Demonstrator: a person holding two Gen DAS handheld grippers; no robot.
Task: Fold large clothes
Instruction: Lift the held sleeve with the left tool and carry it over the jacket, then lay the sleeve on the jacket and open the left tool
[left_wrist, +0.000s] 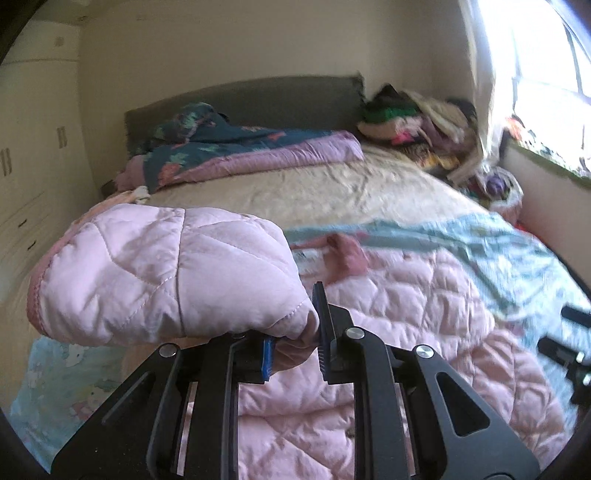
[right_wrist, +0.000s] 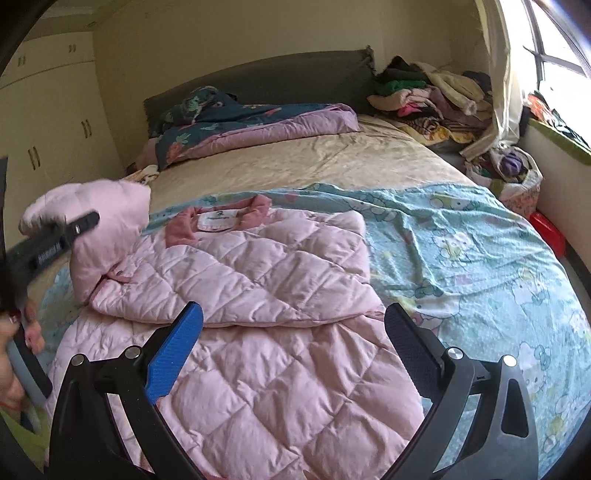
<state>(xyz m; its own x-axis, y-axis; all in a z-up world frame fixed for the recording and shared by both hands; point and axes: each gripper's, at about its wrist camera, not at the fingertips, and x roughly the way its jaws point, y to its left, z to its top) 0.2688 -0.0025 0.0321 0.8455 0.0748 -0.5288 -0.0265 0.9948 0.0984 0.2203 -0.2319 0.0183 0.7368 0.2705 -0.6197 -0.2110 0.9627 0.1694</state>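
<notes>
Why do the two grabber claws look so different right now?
The left gripper is shut on the sleeve of the pink jacket; the right gripper is open and holds nothing. The left gripper lifts that sleeve up off the bed; the right gripper hangs over the jacket's body, which lies flat on the blue sheet. Both have black frames and blue pads.

One pink quilted jacket (right_wrist: 266, 295) lies on one bed (right_wrist: 295, 166). One cartoon-print sheet (right_wrist: 461, 251) spreads toward three o'clock, one folded floral quilt (right_wrist: 240, 129) at twelve, and one clothes heap (right_wrist: 424, 96) at one o'clock. Two grippers show.
</notes>
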